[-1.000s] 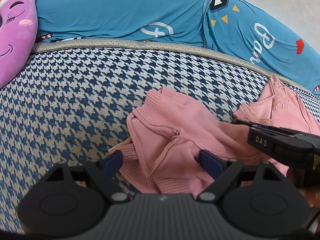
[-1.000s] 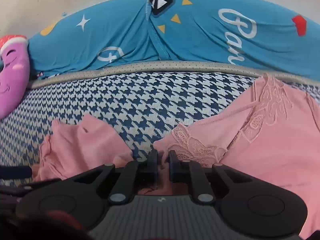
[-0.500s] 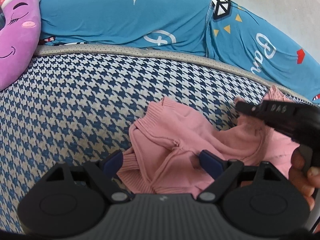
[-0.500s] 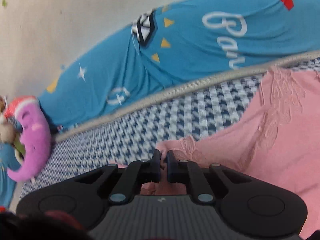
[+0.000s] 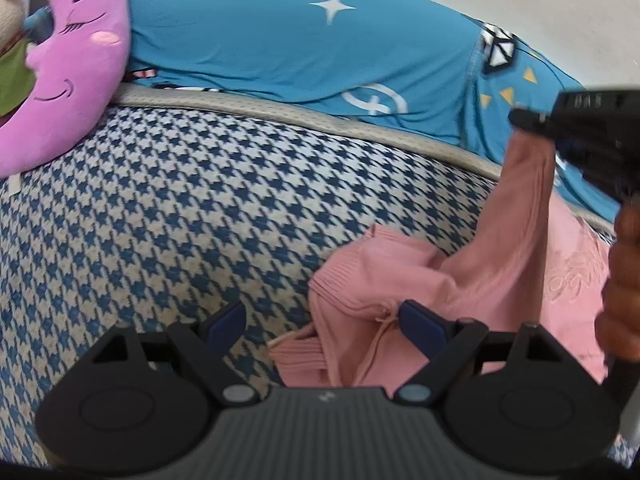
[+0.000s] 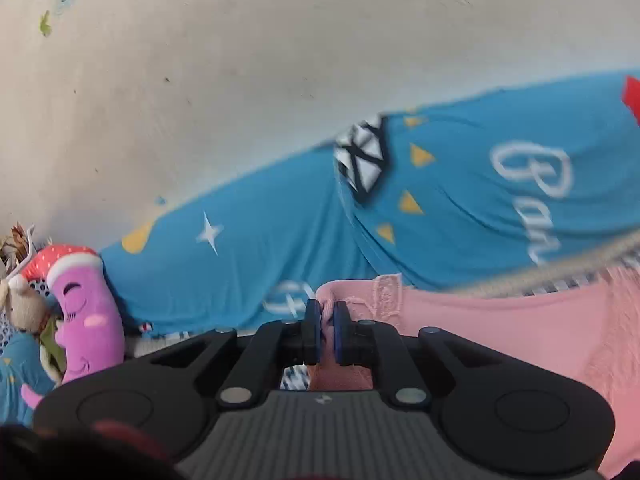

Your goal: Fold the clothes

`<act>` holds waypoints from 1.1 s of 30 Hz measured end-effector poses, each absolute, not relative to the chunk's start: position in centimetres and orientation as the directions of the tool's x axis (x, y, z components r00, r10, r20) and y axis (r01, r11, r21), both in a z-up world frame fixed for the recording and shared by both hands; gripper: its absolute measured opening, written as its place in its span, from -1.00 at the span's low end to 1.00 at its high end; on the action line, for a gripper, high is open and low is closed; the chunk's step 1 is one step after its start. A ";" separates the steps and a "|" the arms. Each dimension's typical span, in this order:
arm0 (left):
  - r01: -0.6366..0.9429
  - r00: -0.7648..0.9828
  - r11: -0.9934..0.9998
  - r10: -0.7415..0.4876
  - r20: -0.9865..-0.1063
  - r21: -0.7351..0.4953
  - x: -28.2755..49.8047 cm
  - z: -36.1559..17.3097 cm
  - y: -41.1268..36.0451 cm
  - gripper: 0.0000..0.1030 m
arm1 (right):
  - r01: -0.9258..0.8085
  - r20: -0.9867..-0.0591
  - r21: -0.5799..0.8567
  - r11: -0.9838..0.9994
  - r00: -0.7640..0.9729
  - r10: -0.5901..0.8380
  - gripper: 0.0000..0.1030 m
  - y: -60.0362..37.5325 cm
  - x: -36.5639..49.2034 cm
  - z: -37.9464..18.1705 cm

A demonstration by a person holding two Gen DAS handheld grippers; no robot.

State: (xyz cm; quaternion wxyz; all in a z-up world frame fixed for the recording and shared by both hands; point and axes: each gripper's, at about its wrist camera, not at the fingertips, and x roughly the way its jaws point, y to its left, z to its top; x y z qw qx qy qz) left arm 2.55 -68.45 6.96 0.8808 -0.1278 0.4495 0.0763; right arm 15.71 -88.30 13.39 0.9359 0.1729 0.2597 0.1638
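A pink knitted garment (image 5: 384,280) lies crumpled on the houndstooth bed cover (image 5: 180,208), one part drawn up taut to the upper right. My left gripper (image 5: 324,322) hovers open just over its ribbed cuff end, touching nothing. My right gripper (image 6: 324,326) is shut on a pink lace-trimmed edge of the garment (image 6: 500,328) and holds it lifted. In the left wrist view the right gripper (image 5: 524,118) shows at the upper right with the cloth hanging from it, and a hand (image 5: 624,280) grips its handle.
A blue patterned sheet (image 5: 320,48) covers the bolster along the far side of the bed, against a pale wall (image 6: 240,80). A purple moon plush (image 5: 76,72) lies at the far left with another soft toy (image 6: 24,304) beside it.
My right gripper has risen and tilted up with the pink edge, pulling the cloth off the bed. The left gripper has drifted left, still open.
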 end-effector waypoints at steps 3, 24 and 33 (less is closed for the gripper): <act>-0.274 0.583 0.949 0.037 -0.811 -0.154 2.8 7.1 -67.9 0.69 | -0.233 -0.408 0.421 0.877 0.815 0.412 -0.82 -87.1 17.1 13.6; -0.201 0.584 0.971 0.013 -0.812 -0.129 3.3 6.6 -73.6 0.69 | -0.178 -0.605 0.272 0.946 0.733 0.312 -0.53 -94.0 9.2 12.0; -0.161 0.565 0.984 0.025 -0.825 -0.080 3.4 5.7 -76.7 0.69 | -0.029 -0.663 0.289 0.957 0.715 0.222 -0.49 -99.2 5.1 10.2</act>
